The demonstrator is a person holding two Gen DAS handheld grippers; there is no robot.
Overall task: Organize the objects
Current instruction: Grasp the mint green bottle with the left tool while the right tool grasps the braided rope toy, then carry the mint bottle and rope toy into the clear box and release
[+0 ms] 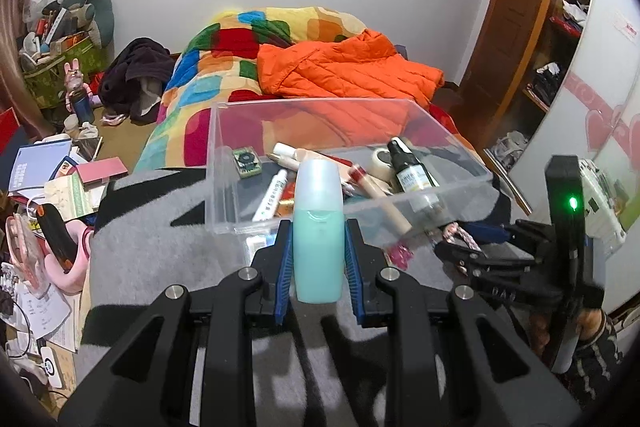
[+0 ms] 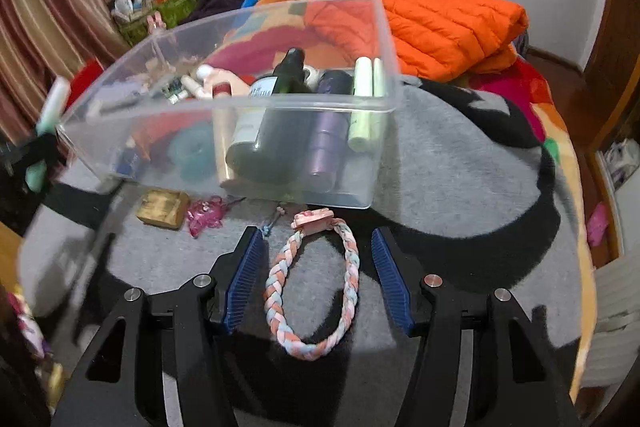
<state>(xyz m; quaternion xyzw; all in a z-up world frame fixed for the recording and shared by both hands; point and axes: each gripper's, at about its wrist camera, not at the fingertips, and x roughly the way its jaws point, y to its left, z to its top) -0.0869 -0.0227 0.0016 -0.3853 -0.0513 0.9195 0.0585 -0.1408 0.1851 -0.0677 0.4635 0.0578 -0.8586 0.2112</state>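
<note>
My left gripper (image 1: 318, 227) is shut on a teal bottle (image 1: 319, 255) with a frosted cap. It holds the bottle upright just in front of the clear plastic box (image 1: 224, 147). The box holds a dark spray bottle (image 1: 408, 171), tubes, a tape roll and a small green circuit board. In the right wrist view my right gripper (image 2: 317, 233) stands open low over the grey blanket (image 2: 460, 187). A pink, blue and white braided band (image 2: 276, 291) lies flat between its blue pads (image 2: 244, 275), and neither pad touches it. The box (image 2: 280, 107) is just beyond.
A small gold box (image 2: 162, 207) and a pink sparkly trinket (image 2: 206, 213) lie on the blanket by the box's near wall. An orange jacket (image 2: 440, 23) and a colourful quilt lie behind. Books and clutter (image 1: 52, 195) crowd the left; a wardrobe (image 1: 560, 75) stands right.
</note>
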